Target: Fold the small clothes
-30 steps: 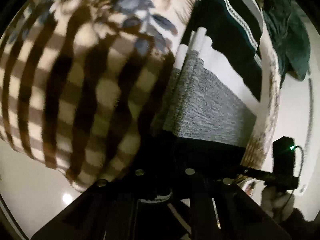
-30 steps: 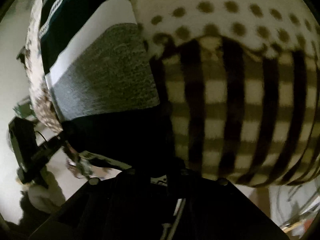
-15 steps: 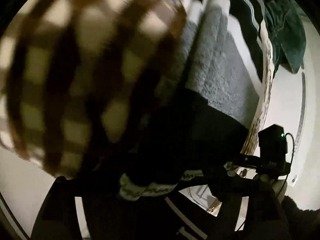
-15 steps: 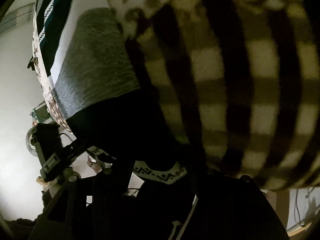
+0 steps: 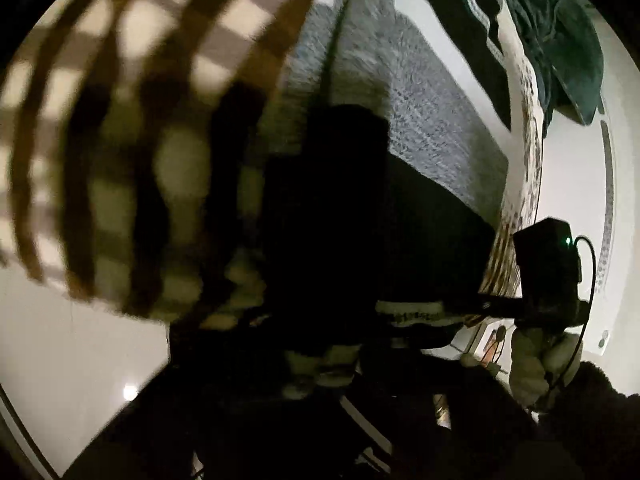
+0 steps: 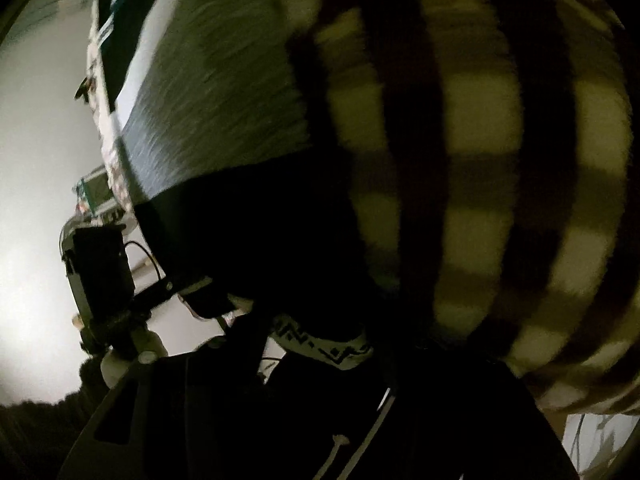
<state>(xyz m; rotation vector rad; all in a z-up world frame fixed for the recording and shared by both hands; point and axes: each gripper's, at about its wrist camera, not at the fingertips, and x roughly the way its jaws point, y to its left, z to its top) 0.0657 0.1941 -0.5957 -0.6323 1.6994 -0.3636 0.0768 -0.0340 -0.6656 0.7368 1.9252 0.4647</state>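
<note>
Lifting the garment's near hem off the checked blanket, both grippers pinched it.

The left gripper (image 5: 320, 364) and right gripper (image 6: 324, 344) each held the patterned hem (image 6: 320, 342) of the dark-and-grey knit garment (image 5: 420, 132), jaws narrowed on cloth. Half a second before, the hem sat lower; now it rose, blurred, over the checked blanket (image 6: 480, 180), suggesting the fold had begun. No writing could be read.

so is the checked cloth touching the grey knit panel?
Cannot tell. In the right wrist view the checked cloth overlaps the grey knit panel, but blur and shadow hide any contact or gap.
</note>
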